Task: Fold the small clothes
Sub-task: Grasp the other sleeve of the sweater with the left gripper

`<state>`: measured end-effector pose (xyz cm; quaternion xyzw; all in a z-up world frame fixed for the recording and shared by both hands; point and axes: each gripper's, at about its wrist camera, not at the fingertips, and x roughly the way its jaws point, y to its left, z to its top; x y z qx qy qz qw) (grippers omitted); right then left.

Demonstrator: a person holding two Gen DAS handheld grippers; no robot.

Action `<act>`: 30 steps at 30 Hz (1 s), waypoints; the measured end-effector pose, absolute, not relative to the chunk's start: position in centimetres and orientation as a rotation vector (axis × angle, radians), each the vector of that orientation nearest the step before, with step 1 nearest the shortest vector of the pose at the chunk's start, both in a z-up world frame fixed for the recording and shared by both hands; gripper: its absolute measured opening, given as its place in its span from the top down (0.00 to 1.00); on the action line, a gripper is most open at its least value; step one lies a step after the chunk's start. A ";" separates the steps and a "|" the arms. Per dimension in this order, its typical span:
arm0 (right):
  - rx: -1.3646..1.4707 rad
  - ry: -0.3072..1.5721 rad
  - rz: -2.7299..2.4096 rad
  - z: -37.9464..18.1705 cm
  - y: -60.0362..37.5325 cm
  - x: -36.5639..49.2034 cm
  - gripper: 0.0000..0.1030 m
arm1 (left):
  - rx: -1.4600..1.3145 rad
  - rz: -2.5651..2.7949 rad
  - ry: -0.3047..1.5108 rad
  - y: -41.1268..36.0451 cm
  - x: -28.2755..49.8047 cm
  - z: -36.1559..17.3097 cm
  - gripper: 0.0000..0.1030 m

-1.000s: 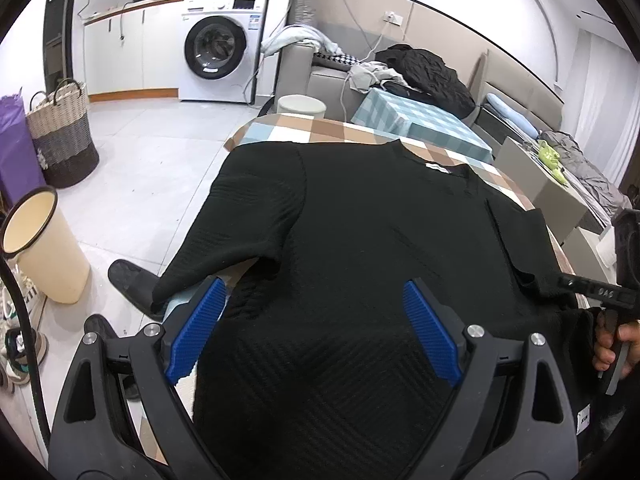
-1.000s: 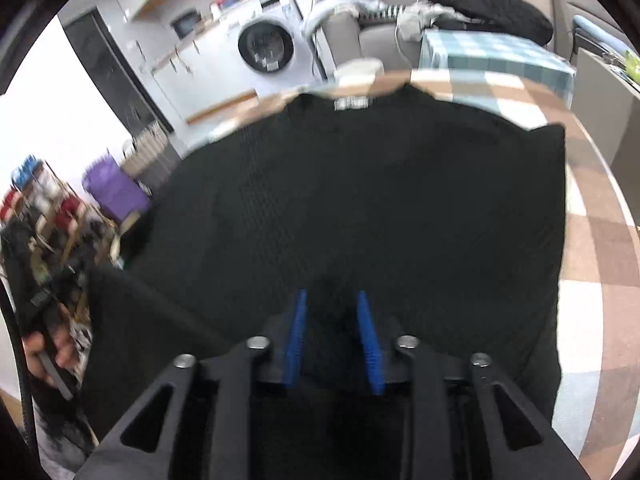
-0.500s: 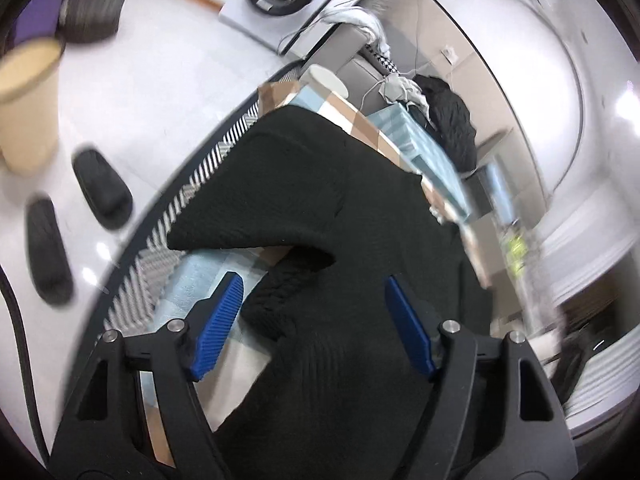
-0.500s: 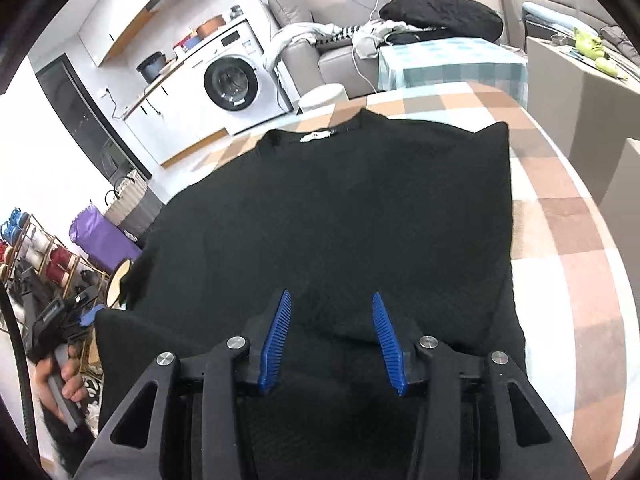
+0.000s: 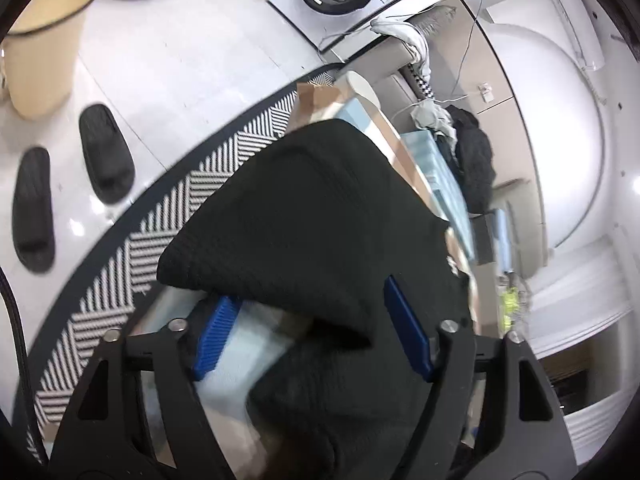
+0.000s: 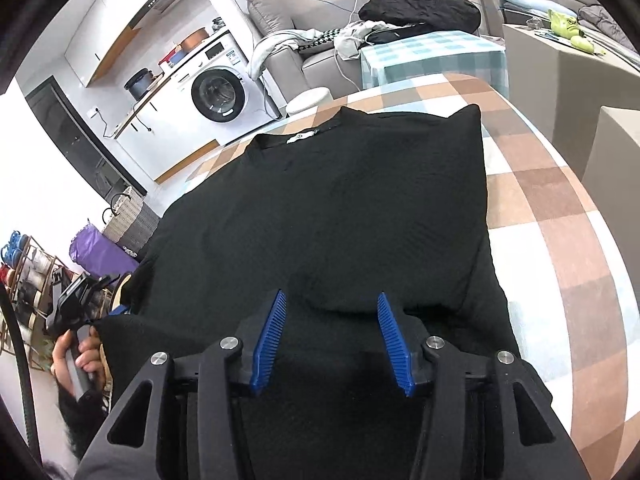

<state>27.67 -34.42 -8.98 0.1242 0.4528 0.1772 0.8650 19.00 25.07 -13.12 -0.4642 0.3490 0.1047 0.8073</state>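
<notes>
The right claw (image 6: 332,340) stands apart over the hem of the black sweater (image 6: 340,208), its jaws just widening. The left claw (image 5: 312,332), just narrowing, brackets a sleeve (image 5: 304,216) without gripping. The sweater lies flat on the checked surface (image 6: 560,220).

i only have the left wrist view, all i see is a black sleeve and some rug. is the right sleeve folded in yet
Observer: Yes. In the right wrist view the right sleeve lies folded over the body of the black sweater, leaving a straight edge on that side.
Operator: where's the right gripper
Observer: The right gripper hangs over the sweater's lower part, jaws apart and just opening, no fabric pinched between them.
Operator: collar straight?
Observer: The neck label faces up at the far end, on the checked tablecloth.
Operator: and my left gripper?
Observer: The left gripper, its jaws just closing, has the left sleeve between its pads, not yet pressed.
</notes>
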 end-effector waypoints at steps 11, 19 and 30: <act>0.285 0.937 0.335 -9.0 -36.0 26.8 0.52 | -0.441 0.375 0.634 20.1 22.9 -6.1 0.98; 0.280 0.925 0.325 -8.7 -36.7 26.3 0.52 | 0.047 -0.158 0.723 3.1 27.0 -4.0 0.89; 0.283 0.921 0.331 -8.6 -36.6 26.2 0.52 | -0.190 -0.178 0.824 6.1 25.7 -7.3 0.48</act>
